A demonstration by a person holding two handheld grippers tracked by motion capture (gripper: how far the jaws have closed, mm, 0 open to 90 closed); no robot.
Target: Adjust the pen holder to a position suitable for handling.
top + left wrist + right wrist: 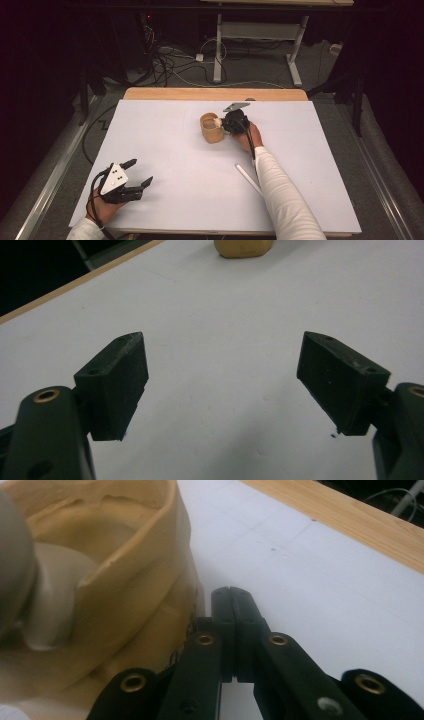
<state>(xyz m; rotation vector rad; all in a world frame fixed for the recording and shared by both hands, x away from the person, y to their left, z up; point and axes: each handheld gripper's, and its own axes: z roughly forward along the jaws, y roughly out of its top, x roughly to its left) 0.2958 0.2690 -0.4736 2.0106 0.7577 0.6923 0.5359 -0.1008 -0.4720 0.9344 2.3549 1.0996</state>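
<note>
While the left gripper (139, 176) rests low at the near left corner of the table (165, 165), its jaws stand spread wide with nothing between them; in the left gripper view its pads (117, 385) frame bare white tabletop, with the cup (244, 247) far off at the top edge. Over at the middle of the table, toward the far side, the cup (212, 128) sits upright, a tan, rough-walled thing with a pale rounded object (216, 121) lying inside it against the rim. The right gripper (231, 122) is just beside the cup on its right, held level by a hand (247, 137) in a white sleeve (282, 192), with the grey plate (236, 106) on top of it. From the right gripper view, its jaws are pressed together, pad flat against pad, with nothing pinched; the tips (232, 597) lie close against the outer wall of the cup (145, 590), and whether they touch it I cannot tell. That same view looks past the rim onto the pale object (52, 595) within the cup. A thin white stick (248, 178) lies on the table near the sleeve, well apart from the cup. Beyond the white surface a strip of bare wood (215, 94) edges the far side
</note>
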